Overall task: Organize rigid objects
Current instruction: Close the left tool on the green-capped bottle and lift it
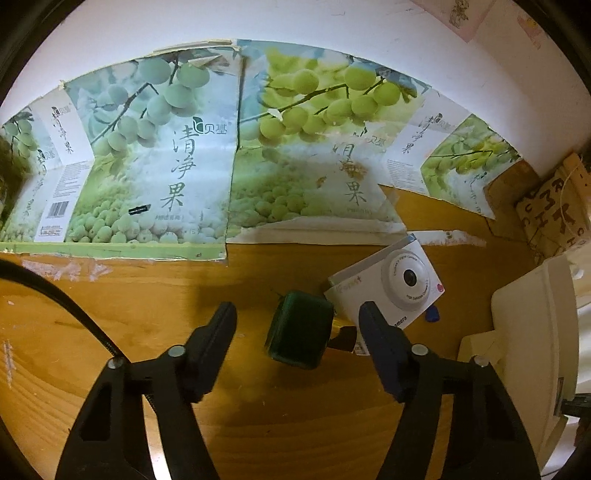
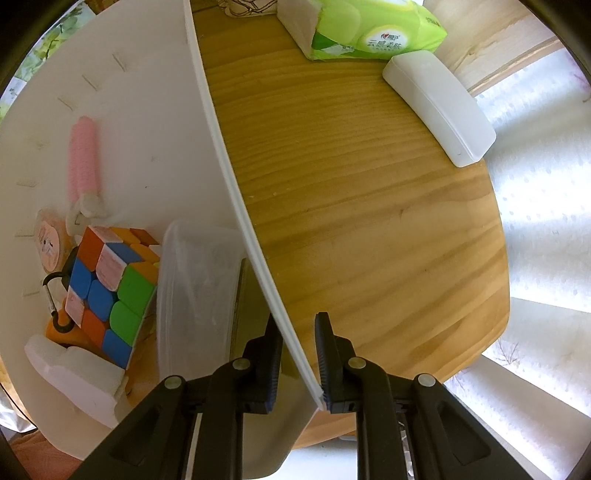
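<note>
A small dark green case (image 1: 301,334) lies on the wooden table (image 1: 110,295), touching a white camera box (image 1: 391,288) to its right. My left gripper (image 1: 297,312) hangs open over the case, one finger on each side and neither pad touching it. In the right wrist view, my right gripper (image 2: 298,330) is shut on the side wall of a white bin (image 2: 221,155), one finger inside and one outside. Inside the bin are a Rubik's cube (image 2: 107,288), a clear plastic tub (image 2: 199,288), a pink brush (image 2: 85,155), a carabiner (image 2: 51,295) and a white block (image 2: 74,373).
Flattened cartons printed with green fruit (image 1: 155,166) cover the back of the table. A small blue piece (image 1: 431,314) lies by the camera box, and the white bin (image 1: 535,332) stands at the right. A green tissue pack (image 2: 369,29) and a white case (image 2: 439,107) lie beyond the bin.
</note>
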`<move>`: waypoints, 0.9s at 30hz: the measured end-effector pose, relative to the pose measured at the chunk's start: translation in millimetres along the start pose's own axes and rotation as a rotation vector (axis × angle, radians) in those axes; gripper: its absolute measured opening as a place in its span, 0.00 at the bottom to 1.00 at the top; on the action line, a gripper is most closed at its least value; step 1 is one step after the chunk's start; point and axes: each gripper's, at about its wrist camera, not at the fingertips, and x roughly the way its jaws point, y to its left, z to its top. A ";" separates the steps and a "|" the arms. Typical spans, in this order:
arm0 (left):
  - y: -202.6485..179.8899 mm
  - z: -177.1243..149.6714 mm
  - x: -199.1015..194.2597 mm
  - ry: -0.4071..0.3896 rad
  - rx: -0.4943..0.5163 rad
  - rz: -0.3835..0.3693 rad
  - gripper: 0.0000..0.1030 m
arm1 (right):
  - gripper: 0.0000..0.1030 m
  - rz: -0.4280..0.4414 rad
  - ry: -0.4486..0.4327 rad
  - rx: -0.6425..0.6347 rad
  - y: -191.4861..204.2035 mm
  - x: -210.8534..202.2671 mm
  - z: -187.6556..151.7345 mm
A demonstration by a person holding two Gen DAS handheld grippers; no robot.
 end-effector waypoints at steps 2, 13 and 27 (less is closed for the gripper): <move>1.9 -0.8 -0.2 0.000 -0.004 -0.023 0.59 | 0.18 -0.002 0.001 -0.002 0.4 0.3 -0.1; 2.3 -4.2 0.6 -0.029 -0.016 -0.059 0.47 | 0.18 -0.006 -0.003 0.001 1.8 0.1 -1.4; 0.8 -34.5 -13.2 -0.033 -0.053 -0.072 0.47 | 0.18 0.004 -0.026 -0.009 1.6 -5.4 -5.2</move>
